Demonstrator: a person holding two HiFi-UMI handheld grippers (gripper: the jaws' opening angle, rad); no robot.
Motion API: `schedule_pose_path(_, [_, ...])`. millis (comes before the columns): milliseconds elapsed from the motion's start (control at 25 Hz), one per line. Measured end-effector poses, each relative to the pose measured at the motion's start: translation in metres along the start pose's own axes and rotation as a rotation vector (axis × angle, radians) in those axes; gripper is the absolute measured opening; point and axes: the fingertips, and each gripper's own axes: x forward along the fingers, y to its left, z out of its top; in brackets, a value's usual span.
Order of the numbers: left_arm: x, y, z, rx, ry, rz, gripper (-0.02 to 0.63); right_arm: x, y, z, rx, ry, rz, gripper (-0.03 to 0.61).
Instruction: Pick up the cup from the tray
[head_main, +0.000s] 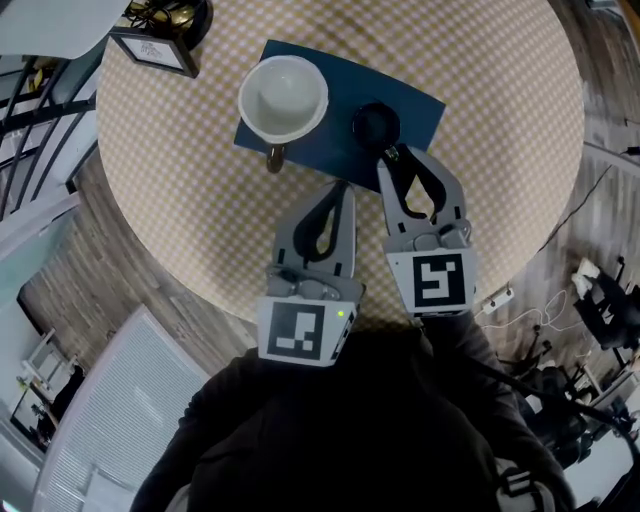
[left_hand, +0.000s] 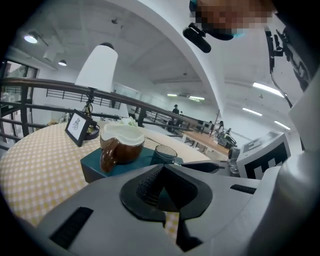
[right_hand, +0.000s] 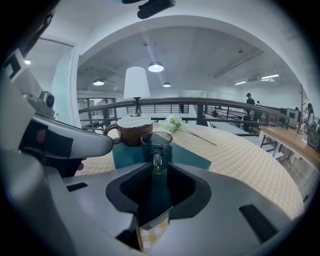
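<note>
Right gripper (right_hand: 156, 169) narrowly open, the cup (right_hand: 156, 144) upright on the tray (right_hand: 192, 156), its handle at your tips; left gripper (left_hand: 162, 169) closed, empty. Pinch that thin handle off-centre and the cup may swivel or tip.

In the right gripper view the dark glass cup (right_hand: 156, 142) shows only its rim, upper wall and handle. Its lower body is hidden behind the right gripper (right_hand: 158, 166), and whether the pads touch the handle cannot be told. The left gripper (left_hand: 161, 167) covers the tray (left_hand: 92, 167)'s near right corner. At the table (head_main: 170, 200)'s far left edge, the framed sign (head_main: 152, 50) bears print too small to read. The dark dish (head_main: 180, 15) behind it is cut off by the picture's top edge. The person's torso (head_main: 350, 430) hides the table's near edge.
</note>
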Motion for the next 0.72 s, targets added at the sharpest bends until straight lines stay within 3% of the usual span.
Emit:
schedule_pose_path(360, [0.004,-0.002,-0.001,-0.004,0.011,0.004,0.003,0.003,-0.001,0.001,-0.03,-0.002,0.004,0.044])
schedule_pose_path(720, [0.002,-0.003,0.002,0.001,0.004,0.004,0.005,-0.001,-0.002,0.012,0.022,-0.061,-0.009,0.038])
